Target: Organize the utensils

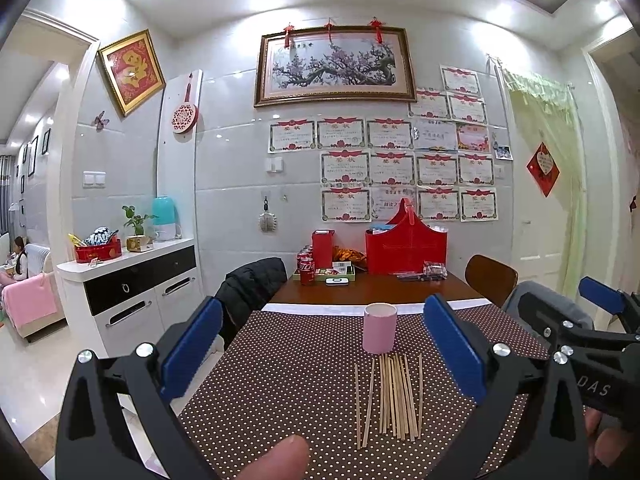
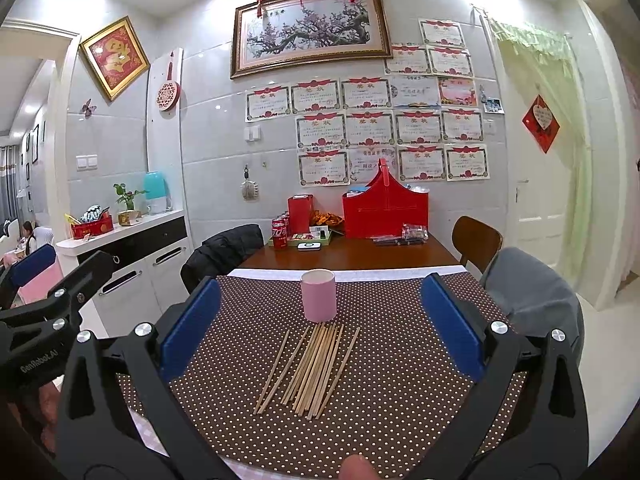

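Observation:
Several wooden chopsticks [image 1: 390, 396] lie loose in a bunch on the brown dotted cloth [image 1: 280, 392], just in front of an upright pink cup [image 1: 379, 328]. My left gripper [image 1: 324, 348] is open and empty, held above the cloth short of the chopsticks. In the right wrist view the chopsticks [image 2: 312, 368] fan out before the pink cup [image 2: 318, 295]. My right gripper [image 2: 320, 320] is open and empty, also short of them. Each gripper shows at the edge of the other's view.
The brown dotted cloth [image 2: 400, 380] covers the near part of a wooden table [image 1: 380, 290]. At the far end stand red cola cans [image 1: 306, 268], a red box [image 1: 322, 248] and a red basket [image 1: 406, 246]. Chairs [image 1: 490, 278] flank the table; a white cabinet [image 1: 132, 288] stands left.

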`<act>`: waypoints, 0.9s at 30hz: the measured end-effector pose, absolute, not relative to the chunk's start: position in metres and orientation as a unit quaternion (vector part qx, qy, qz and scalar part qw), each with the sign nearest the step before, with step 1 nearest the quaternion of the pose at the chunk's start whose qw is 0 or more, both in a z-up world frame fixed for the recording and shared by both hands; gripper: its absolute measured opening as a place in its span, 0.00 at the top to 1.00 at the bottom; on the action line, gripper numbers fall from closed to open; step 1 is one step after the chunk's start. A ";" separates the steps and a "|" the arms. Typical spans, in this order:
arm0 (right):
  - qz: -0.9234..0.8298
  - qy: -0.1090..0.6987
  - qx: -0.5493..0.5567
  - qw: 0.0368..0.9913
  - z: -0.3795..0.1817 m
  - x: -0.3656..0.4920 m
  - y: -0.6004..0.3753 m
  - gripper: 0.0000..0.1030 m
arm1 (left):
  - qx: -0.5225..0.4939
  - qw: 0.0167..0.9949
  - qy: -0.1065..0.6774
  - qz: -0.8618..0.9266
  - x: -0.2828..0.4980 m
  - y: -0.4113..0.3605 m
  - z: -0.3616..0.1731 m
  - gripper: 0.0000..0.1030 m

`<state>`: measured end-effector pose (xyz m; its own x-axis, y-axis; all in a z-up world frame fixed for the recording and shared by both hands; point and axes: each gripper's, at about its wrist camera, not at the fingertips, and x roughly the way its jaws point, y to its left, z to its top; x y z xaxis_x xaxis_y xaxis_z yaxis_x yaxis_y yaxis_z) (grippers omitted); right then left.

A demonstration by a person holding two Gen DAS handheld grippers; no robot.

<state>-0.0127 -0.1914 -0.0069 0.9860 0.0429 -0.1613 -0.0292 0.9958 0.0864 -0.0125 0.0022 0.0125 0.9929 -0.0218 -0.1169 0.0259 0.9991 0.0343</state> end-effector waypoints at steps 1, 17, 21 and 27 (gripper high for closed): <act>0.018 0.081 0.042 0.996 -0.006 -0.013 -0.192 0.05 | 0.017 0.998 0.059 -0.012 -0.012 0.002 0.012 0.04; 0.024 0.098 0.041 0.994 -0.010 -0.003 -0.192 0.05 | 0.014 0.998 0.068 -0.010 -0.002 0.009 0.005 0.04; 0.018 0.106 0.039 0.993 -0.015 0.010 -0.197 0.05 | 0.007 0.996 0.083 -0.013 0.015 0.013 0.000 0.04; 0.004 0.139 0.039 0.989 -0.032 0.046 -0.213 0.05 | 0.013 0.991 0.132 -0.017 0.072 0.010 -0.026 0.04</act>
<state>0.0457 -0.2133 -0.0319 0.9612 0.0187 -0.2751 0.0030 0.9969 0.0781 0.0717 0.0104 -0.0259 0.9647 -0.0310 -0.2616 0.0379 0.9990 0.0216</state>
